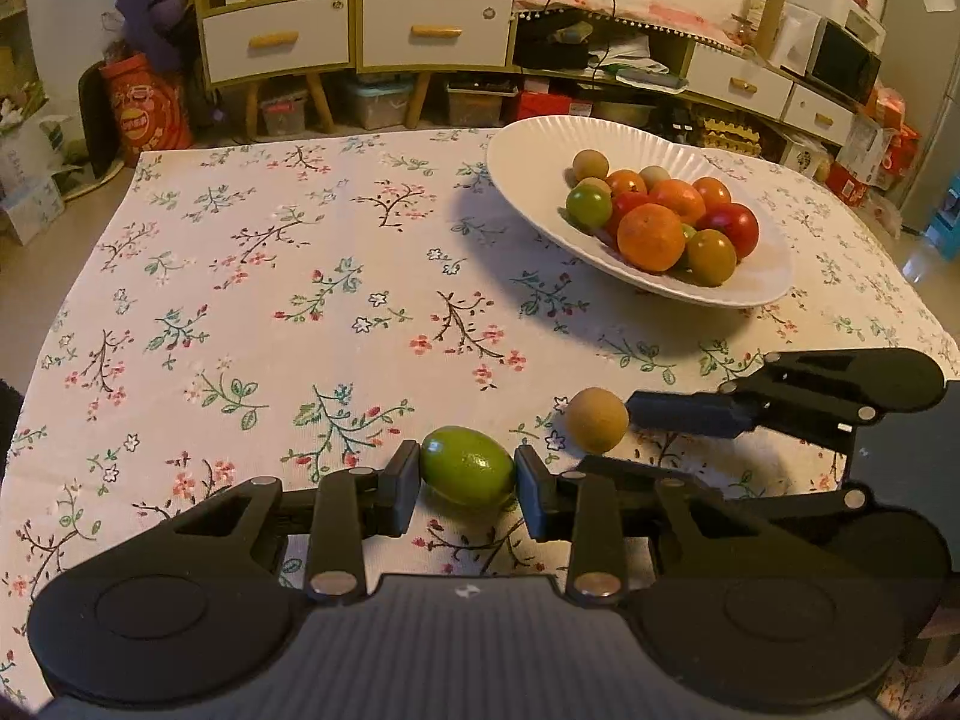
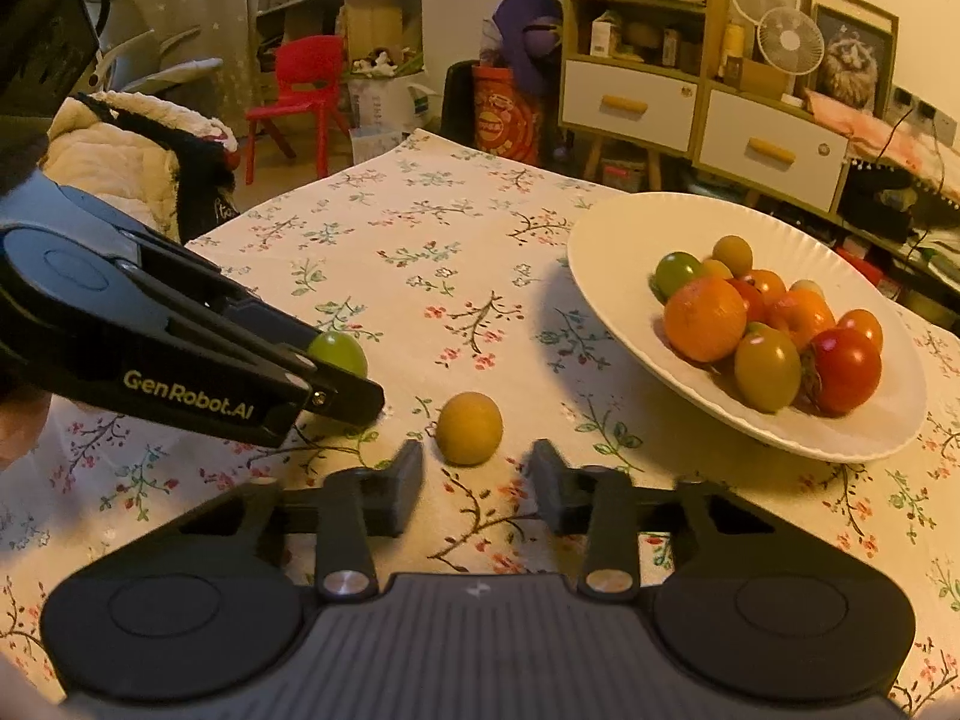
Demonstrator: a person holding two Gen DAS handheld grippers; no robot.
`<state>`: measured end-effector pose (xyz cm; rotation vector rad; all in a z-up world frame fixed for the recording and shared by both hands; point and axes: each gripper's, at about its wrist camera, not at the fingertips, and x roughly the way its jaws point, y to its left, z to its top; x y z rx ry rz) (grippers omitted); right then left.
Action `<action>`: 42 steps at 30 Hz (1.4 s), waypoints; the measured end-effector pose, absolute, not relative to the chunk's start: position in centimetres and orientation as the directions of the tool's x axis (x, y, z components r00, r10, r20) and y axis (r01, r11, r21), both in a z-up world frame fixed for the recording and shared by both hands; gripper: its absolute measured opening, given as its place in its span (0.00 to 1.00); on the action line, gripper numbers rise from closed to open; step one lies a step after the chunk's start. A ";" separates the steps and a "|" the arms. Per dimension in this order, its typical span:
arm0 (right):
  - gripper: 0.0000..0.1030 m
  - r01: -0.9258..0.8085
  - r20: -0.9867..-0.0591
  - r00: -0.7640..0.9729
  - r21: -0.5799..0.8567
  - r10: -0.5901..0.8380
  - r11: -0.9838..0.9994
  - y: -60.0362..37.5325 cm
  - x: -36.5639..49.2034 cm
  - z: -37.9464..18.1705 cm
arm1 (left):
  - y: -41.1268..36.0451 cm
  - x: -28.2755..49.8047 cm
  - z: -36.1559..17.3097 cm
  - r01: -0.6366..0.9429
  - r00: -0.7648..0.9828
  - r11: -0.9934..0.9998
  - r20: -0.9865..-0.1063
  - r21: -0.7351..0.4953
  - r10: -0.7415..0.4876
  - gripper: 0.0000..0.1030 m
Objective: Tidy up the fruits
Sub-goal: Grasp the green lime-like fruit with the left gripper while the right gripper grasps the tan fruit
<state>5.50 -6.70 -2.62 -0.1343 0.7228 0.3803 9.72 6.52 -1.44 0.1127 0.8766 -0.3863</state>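
Most fruit already sits in the white bowl (image 1: pixel 636 144). Two pieces are left on the tablecloth (image 1: pixel 270 276): a green lime (image 1: pixel 468 468) pinched in my left gripper (image 1: pixel 467 483), and a brown fruit (image 2: pixel 469 428) just ahead of my right gripper (image 2: pixel 477 480), fingers spread.

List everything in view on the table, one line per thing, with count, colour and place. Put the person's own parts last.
Green lime: one, green, on the tablecloth, between the left claw's fingers.
Tan round fruit: one, tan-brown, on the tablecloth just ahead of the right claw.
Plate: one, white, ribbed, far right of the table.
Fruit pile: about a dozen, orange, red, green and tan, on the plate.
Tablecloth: one, white with floral print, covering the table.
Left claw: black, fingers closed against the lime.
Right claw: black, open, fruit not yet between its fingers.
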 end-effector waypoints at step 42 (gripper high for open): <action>0.27 -0.350 -0.701 0.635 0.114 0.325 0.930 -9.4 5.5 -2.1 | 5.2 8.4 -1.5 0.392 0.551 0.917 -0.777 -0.078 -0.302 0.26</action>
